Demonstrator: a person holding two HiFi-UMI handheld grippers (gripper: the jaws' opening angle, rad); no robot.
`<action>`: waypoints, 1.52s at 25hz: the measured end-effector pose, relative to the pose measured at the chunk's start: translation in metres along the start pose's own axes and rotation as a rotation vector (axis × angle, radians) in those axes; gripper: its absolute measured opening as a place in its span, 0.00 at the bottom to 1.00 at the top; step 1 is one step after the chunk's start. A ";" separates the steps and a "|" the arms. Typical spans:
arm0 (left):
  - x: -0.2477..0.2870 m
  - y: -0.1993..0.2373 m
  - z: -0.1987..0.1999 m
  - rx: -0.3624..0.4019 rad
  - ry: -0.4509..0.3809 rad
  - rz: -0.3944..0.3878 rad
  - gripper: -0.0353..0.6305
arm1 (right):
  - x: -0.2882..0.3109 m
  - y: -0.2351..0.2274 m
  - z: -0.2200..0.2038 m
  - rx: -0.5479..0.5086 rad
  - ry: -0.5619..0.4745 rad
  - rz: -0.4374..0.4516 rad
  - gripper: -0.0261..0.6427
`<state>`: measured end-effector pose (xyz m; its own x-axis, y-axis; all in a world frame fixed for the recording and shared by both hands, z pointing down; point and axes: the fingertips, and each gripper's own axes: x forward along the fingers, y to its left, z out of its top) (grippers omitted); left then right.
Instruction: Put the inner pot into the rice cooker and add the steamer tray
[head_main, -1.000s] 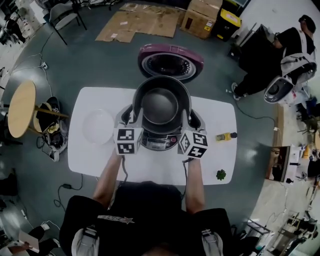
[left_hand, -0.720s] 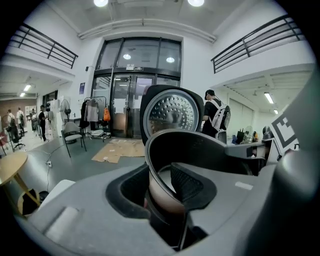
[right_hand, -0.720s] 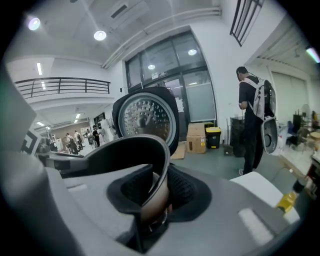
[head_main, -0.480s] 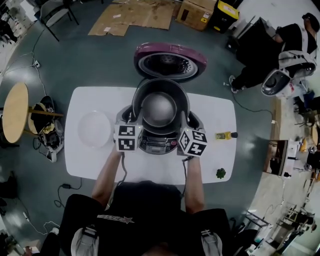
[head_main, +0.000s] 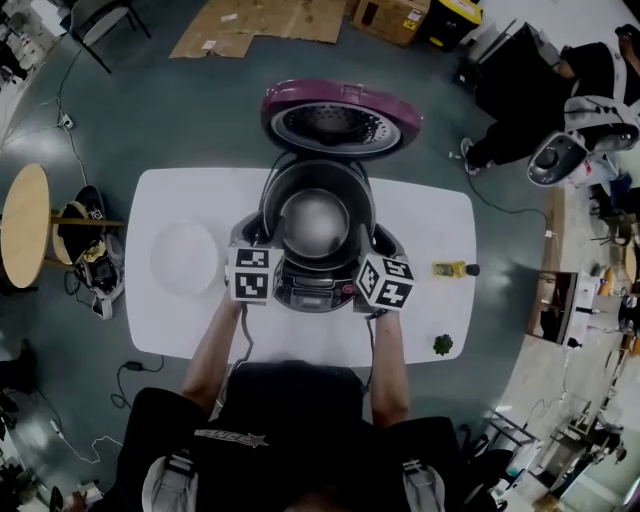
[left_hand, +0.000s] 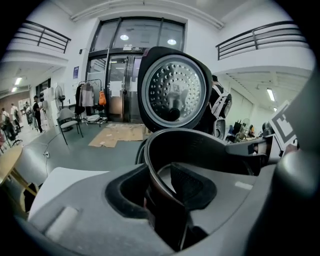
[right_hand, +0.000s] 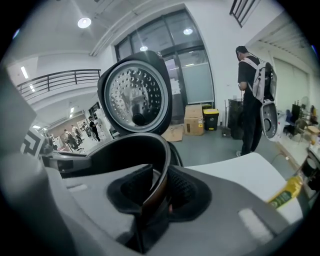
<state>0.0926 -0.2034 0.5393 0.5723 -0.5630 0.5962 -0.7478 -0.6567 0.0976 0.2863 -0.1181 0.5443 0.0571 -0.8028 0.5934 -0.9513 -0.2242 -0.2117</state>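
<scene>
Fingers (left_hand: 187, 185) on left gripper (left_hand: 161, 192) and right gripper (right_hand: 155, 192) clamp opposite rim edges of the inner pot (head_main: 315, 222), which hangs between them at the mouth of the rice cooker (head_main: 312, 292), so lower both evenly, level, centred.

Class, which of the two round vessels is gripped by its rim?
The dark inner pot at the rice cooker: the left gripper and right gripper each clamp its rim. The white steamer tray lies untouched beside it.

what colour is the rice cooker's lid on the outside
Magenta-purple; the rice cooker lid shows it best in the head view.
</scene>
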 end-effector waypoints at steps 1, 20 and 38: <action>0.001 0.000 0.000 -0.003 0.004 -0.006 0.27 | 0.002 -0.001 -0.001 0.003 0.007 0.000 0.19; 0.017 0.001 -0.023 -0.016 0.195 -0.046 0.27 | 0.017 0.001 -0.018 0.038 0.144 0.008 0.22; 0.014 0.005 -0.028 0.033 0.209 0.009 0.31 | 0.018 0.001 -0.026 0.007 0.208 -0.010 0.30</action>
<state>0.0872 -0.2006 0.5704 0.4812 -0.4547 0.7495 -0.7388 -0.6705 0.0675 0.2784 -0.1185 0.5750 0.0021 -0.6696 0.7427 -0.9488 -0.2360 -0.2101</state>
